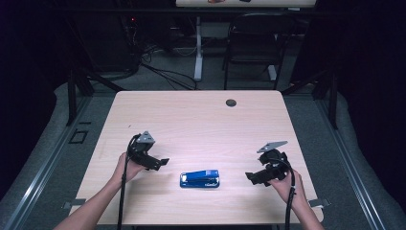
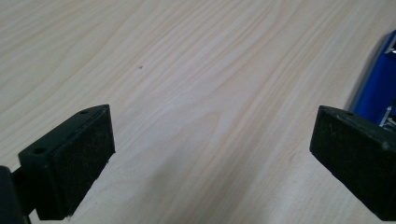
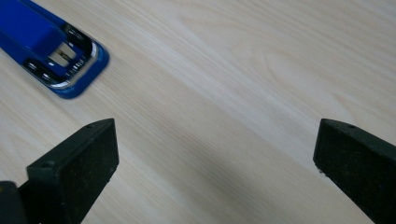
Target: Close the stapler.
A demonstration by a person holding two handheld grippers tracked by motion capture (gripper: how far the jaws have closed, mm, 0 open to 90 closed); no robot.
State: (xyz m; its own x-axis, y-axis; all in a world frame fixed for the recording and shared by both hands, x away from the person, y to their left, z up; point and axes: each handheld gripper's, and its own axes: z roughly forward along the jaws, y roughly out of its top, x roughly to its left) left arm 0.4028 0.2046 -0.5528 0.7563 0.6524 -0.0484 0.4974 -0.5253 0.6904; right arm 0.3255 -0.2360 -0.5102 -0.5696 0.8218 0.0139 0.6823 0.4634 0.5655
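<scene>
A blue stapler lies flat on the wooden table near its front edge, between the two hands. My left gripper hovers just to its left, jaws open with bare wood between them; the left gripper view catches the stapler at the right edge, behind the right jaw. To the stapler's right, my right gripper points toward it, open and holding nothing. In the right gripper view the stapler's end lies at the upper left, apart from the jaws.
A round cable grommet sits near the table's far edge. Beyond the table stand a black chair and a white desk leg, with cables on the floor. Dark curtains close off both sides.
</scene>
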